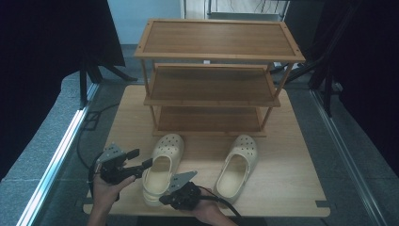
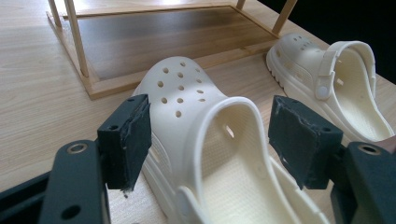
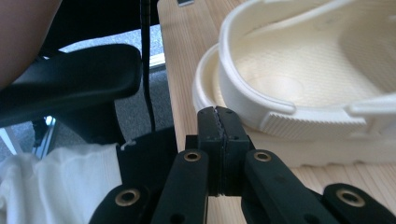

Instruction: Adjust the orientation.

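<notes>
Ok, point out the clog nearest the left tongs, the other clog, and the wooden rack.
Left clog (image 2: 187,93): left gripper view, on its perforated toe cap.
Right clog (image 1: 237,165): high view, on its footbed.
Wooden rack (image 1: 219,37): high view, on its top shelf.

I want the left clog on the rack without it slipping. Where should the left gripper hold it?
Grip the left clog by the thin side wall of its foot opening, coming from its heel end, as the open left gripper already faces. That rim looks thin enough for the jaws; the toe cap seems too broad.
</notes>
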`<action>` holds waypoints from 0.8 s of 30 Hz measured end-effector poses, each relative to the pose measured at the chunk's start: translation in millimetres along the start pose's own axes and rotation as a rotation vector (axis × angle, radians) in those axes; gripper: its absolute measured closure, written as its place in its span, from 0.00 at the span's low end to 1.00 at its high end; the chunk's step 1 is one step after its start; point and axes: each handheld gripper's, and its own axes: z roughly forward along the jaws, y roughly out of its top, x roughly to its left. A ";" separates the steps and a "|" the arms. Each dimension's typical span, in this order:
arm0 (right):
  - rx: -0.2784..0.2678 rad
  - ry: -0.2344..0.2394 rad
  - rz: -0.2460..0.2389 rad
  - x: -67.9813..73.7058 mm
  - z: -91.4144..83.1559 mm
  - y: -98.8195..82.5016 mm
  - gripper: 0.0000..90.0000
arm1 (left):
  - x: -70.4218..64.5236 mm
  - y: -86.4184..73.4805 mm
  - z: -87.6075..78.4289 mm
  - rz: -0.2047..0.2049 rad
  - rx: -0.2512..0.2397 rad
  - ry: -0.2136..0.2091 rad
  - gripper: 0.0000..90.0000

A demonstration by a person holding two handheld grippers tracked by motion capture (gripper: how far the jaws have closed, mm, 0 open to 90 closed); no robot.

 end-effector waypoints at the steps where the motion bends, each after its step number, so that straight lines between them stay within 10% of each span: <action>1: 0.000 0.000 0.000 0.0 0.0 0.0 1.00 | 0.0 0.0 0.0 0.000 0.000 0.000 0.34; 14: 0.004 0.038 -0.019 1.7 35.2 17.0 0.98 | 3.8 -1.1 -3.3 -0.008 -0.003 0.006 0.34; 24: -0.057 -0.148 0.008 -8.8 -47.3 -1.6 0.85 | -6.7 -0.6 6.6 0.000 0.033 -0.020 0.34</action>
